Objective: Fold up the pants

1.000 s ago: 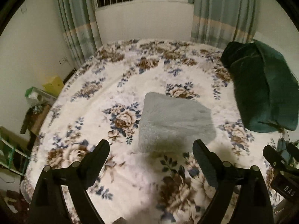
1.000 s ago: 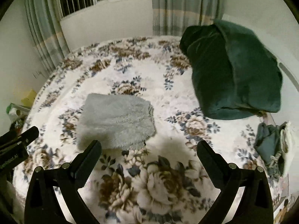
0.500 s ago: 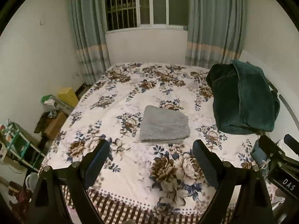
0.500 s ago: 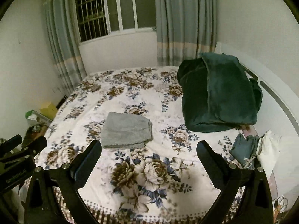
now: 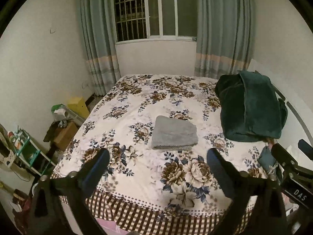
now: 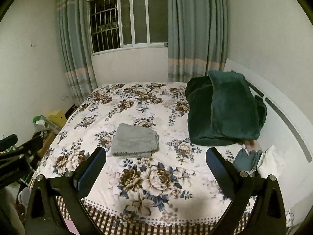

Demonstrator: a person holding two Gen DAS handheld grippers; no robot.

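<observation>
Two pairs of tongs frame the scene, each held above the near edge of the bed (image 5: 137,101) and each with its jaws spread wide apart, gripping nothing: the left tongs (image 5: 156,168) in the left wrist view, the right tongs (image 6: 156,164) in the right wrist view. Folded grey pants (image 5: 174,134) lie flat as a compact rectangle near the middle of the floral bedspread, well apart from both pairs of tongs; in the right wrist view the same pants (image 6: 135,141) sit left of centre, with the layered fold edge facing the camera. Heaped on the right side of the bed, near the white headboard (image 6: 281,117), is a dark green blanket (image 5: 250,107), apart from the pants. Beside the headboard, at the right near corner of the bed, lie a small teal cloth (image 6: 246,159) and a white bundle (image 6: 271,161), touching each other. Behind the bed, striped curtains (image 5: 93,45) flank a barred window (image 5: 154,11). Left of the bed stand a yellow box (image 5: 78,105), a cardboard box (image 5: 64,135) and a teal shelf rack (image 5: 29,152) bearing small items too blurred to identify
</observation>
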